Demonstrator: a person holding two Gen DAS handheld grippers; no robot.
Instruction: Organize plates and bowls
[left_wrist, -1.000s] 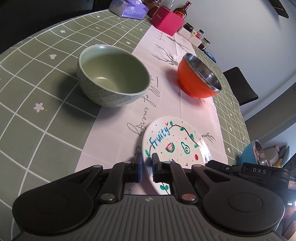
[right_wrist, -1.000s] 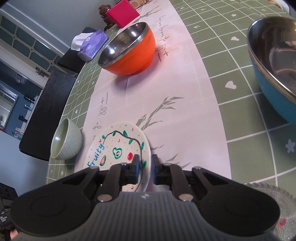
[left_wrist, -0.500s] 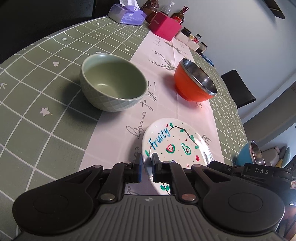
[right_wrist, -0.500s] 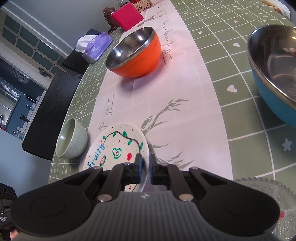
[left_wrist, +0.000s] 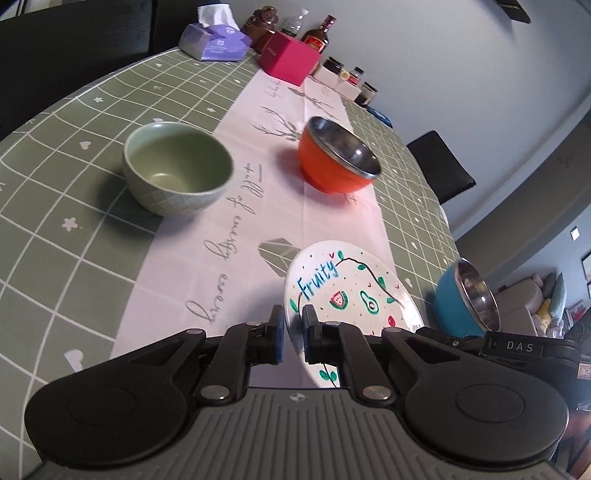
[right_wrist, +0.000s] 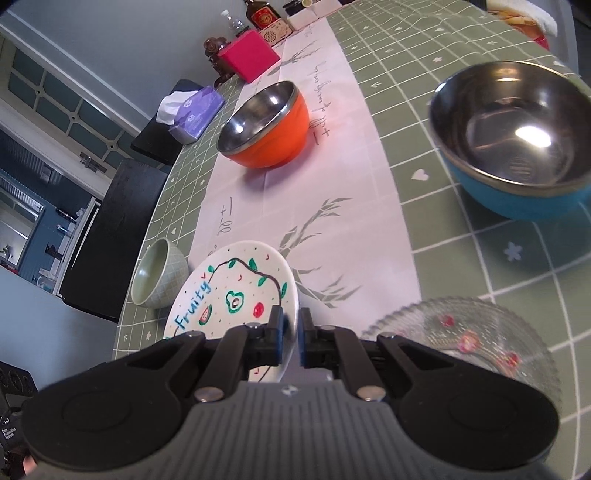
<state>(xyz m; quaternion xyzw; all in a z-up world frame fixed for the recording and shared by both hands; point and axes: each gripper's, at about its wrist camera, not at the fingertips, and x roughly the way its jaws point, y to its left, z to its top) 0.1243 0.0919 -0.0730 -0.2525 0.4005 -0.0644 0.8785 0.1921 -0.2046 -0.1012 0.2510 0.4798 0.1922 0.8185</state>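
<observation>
The left gripper (left_wrist: 293, 325) has its jaws closed on the near left rim of the white "Fruity" plate (left_wrist: 351, 291), and the right gripper (right_wrist: 290, 325) has its jaws closed on the opposite rim of the same plate. The plate is held between the two, tilted, over the pink table runner (right_wrist: 332, 206). Beyond it on the runner stands the orange bowl (left_wrist: 334, 162). The green ceramic bowl (left_wrist: 177, 168) is at the runner's left edge. The blue bowl (right_wrist: 513, 140) stands on the green checked tablecloth (left_wrist: 74, 229), and a glass plate (right_wrist: 480, 332) lies just beside the right gripper.
</observation>
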